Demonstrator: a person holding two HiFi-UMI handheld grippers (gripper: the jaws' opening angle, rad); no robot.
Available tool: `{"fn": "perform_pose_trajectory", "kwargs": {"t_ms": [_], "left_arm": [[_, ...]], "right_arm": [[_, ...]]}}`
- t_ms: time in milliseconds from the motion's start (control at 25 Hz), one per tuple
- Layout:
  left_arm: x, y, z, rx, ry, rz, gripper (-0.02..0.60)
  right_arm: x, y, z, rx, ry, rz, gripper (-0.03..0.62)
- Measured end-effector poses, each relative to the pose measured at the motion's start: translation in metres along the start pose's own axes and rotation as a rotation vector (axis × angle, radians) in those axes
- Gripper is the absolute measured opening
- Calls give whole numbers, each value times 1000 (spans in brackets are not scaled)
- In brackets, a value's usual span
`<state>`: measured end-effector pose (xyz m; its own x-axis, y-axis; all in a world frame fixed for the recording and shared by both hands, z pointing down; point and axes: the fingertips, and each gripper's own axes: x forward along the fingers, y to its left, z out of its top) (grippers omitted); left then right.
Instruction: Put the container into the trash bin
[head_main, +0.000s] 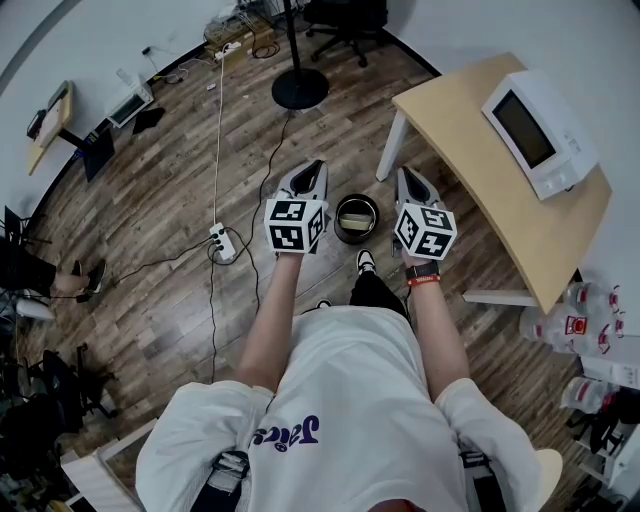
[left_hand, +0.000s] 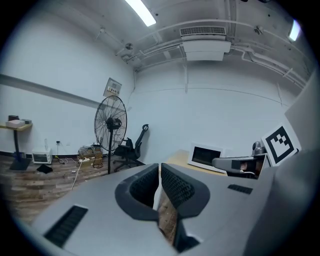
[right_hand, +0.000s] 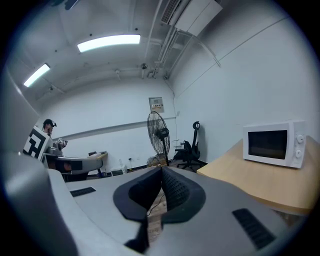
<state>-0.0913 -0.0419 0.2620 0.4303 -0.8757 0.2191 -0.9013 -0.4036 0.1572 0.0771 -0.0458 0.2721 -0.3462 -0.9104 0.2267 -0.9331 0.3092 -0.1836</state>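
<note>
Jaws on the left gripper and right gripper are pressing shut on nothing, pointing roughly level. The trash bin is standing on the floor between them. No container is showing, so it is probably lying inside already.

The left forearm and right forearm stretch forward from the chest, side by side with a gap between them. The left gripper and right gripper point ahead, close to level and tipped slightly down. Each one's jaws are pressed together with nothing between them.
</note>
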Motion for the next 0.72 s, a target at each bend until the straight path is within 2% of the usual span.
{"fn": "perform_pose_trajectory", "kwargs": {"t_ms": [280, 720], "left_arm": [[1, -4, 5, 33, -6, 2, 21], [23, -9, -3, 21, 19, -16, 20]], "right_arm": [[1, -1, -2, 0, 9, 3, 15], [13, -9, -7, 28, 26, 22, 15]]}}
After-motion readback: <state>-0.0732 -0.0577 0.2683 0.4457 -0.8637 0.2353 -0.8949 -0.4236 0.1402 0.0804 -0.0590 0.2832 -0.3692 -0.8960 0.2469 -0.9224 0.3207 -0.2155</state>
